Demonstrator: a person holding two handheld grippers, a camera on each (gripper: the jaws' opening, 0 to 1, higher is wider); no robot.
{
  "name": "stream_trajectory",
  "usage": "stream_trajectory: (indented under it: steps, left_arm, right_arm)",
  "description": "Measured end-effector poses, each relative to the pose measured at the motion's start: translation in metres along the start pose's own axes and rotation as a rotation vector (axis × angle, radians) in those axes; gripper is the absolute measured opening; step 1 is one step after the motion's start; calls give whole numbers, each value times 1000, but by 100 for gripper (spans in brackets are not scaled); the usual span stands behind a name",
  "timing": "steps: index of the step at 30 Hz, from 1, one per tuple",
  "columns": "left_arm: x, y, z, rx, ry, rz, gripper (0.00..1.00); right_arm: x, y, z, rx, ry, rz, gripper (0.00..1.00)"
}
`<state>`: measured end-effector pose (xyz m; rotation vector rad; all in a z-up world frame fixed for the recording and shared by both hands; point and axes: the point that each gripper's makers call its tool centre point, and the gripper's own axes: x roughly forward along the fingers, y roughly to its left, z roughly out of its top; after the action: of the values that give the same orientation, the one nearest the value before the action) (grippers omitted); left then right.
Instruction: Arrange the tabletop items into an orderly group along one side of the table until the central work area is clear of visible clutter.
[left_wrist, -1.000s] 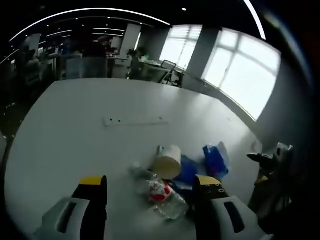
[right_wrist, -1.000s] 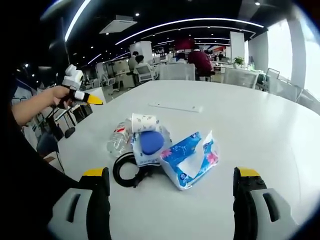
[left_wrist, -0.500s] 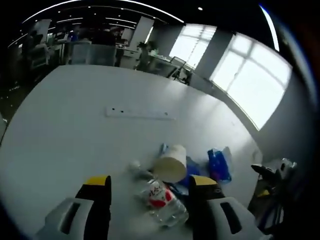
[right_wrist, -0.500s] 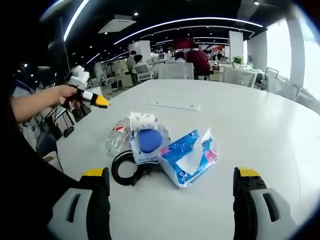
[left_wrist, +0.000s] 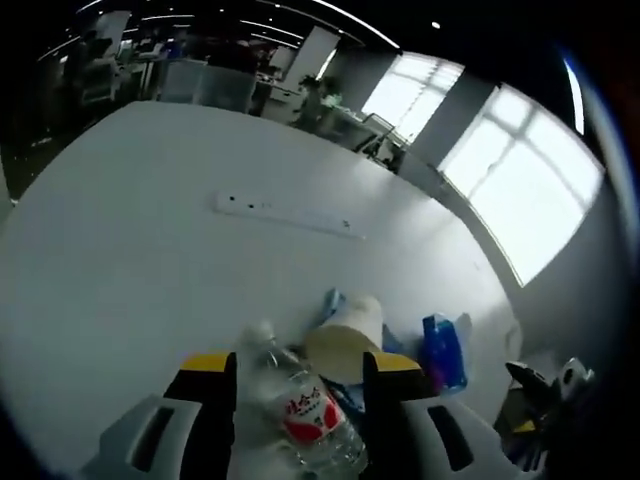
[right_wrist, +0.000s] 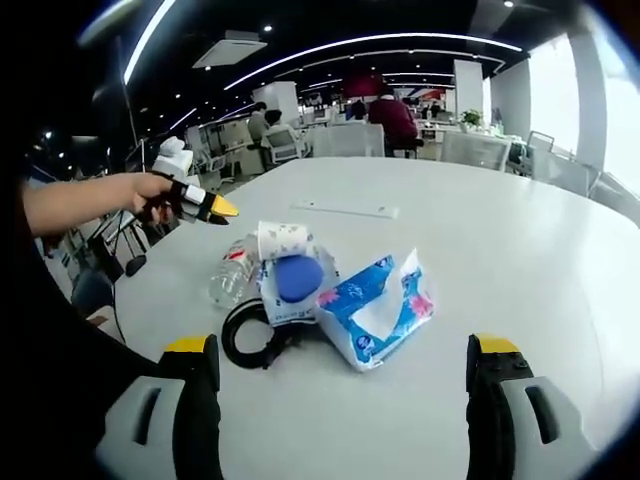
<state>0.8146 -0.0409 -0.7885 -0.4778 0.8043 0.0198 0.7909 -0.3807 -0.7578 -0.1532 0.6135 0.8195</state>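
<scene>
A clear plastic bottle (left_wrist: 305, 415) with a red label lies on the white table (left_wrist: 130, 250), between the jaws of my open left gripper (left_wrist: 302, 365), which hovers just over it. Beyond it lie a tipped paper cup (left_wrist: 345, 335) and a blue tissue pack (left_wrist: 440, 350). In the right gripper view the bottle (right_wrist: 232, 275), cup (right_wrist: 283, 240), a packet with a blue round item (right_wrist: 295, 282), a black cable coil (right_wrist: 250, 335) and the tissue pack (right_wrist: 375, 315) form one cluster. My right gripper (right_wrist: 342, 352) stands open, short of the cluster. A hand holds the left gripper (right_wrist: 220, 208) above the bottle.
A long white strip (left_wrist: 285, 212) lies flat further along the table, also seen as the strip (right_wrist: 345, 208) behind the cluster. Office chairs, desks and seated people (right_wrist: 385, 115) stand beyond the far edge. Bare tabletop (right_wrist: 520, 240) spreads to the right of the pile.
My left gripper has moved in toward the bottle, which now sits between its jaws. The right gripper has barely shifted.
</scene>
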Motion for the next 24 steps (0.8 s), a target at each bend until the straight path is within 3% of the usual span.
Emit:
stream_trajectory:
  steps: [20,24]
  left_arm:
    - [31,20,-3,-70,64,86,41]
    - [37,25,-8,-65,103,102,39]
  right_arm:
    - [-2,-6,-12,19,21,-14,99]
    - [-2,-10,-10,20,14,-23,99]
